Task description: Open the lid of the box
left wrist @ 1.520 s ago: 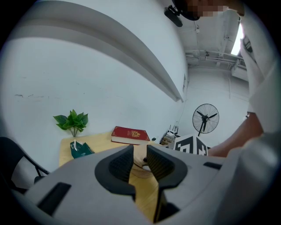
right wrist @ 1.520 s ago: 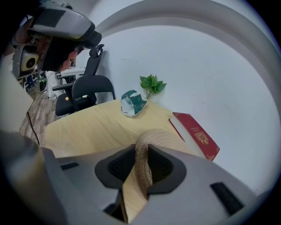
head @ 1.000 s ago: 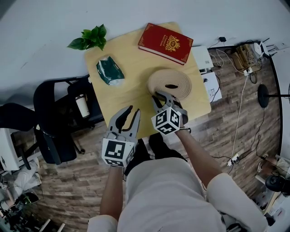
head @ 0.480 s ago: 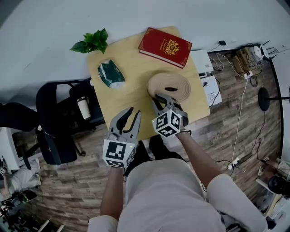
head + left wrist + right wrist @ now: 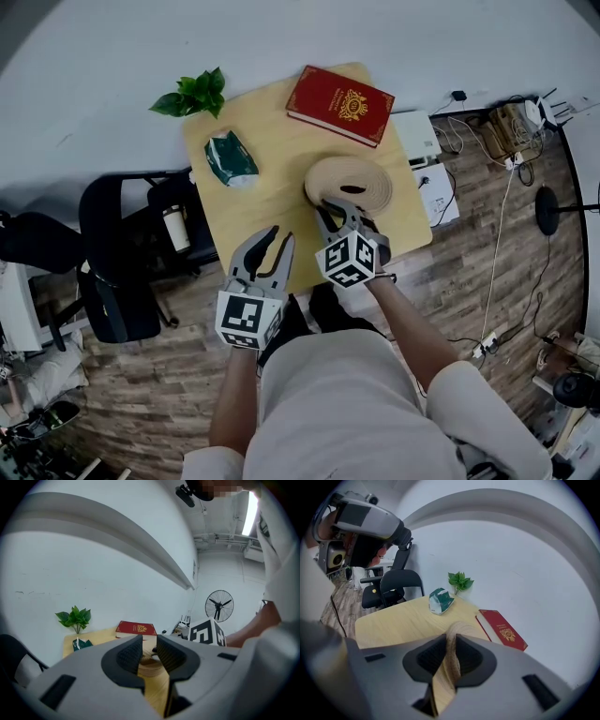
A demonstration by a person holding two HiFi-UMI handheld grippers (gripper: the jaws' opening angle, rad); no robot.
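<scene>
A round tan wooden box with its lid (image 5: 361, 178) stands on the light wooden table (image 5: 253, 197), right of the middle. My right gripper (image 5: 330, 208) is at the lid's near edge. Its jaws have just been closing and are shut on the lid's rim (image 5: 451, 644), which stands upright between the pads. The lid looks tipped up on the near side. My left gripper (image 5: 270, 242) hovers over the table's front edge, left of the box, open with nothing between its fingers. In the left gripper view (image 5: 149, 653) the box shows through the gap.
A red book (image 5: 339, 104) lies at the table's far right. A green packet (image 5: 231, 157) and a small plant (image 5: 192, 92) are at the far left. A black chair (image 5: 122, 253) stands left of the table; cables and a white box (image 5: 427, 141) lie right.
The right gripper has risen a little with the lid's near rim in it, and the lid tips up more. The left gripper has stayed where it was.
</scene>
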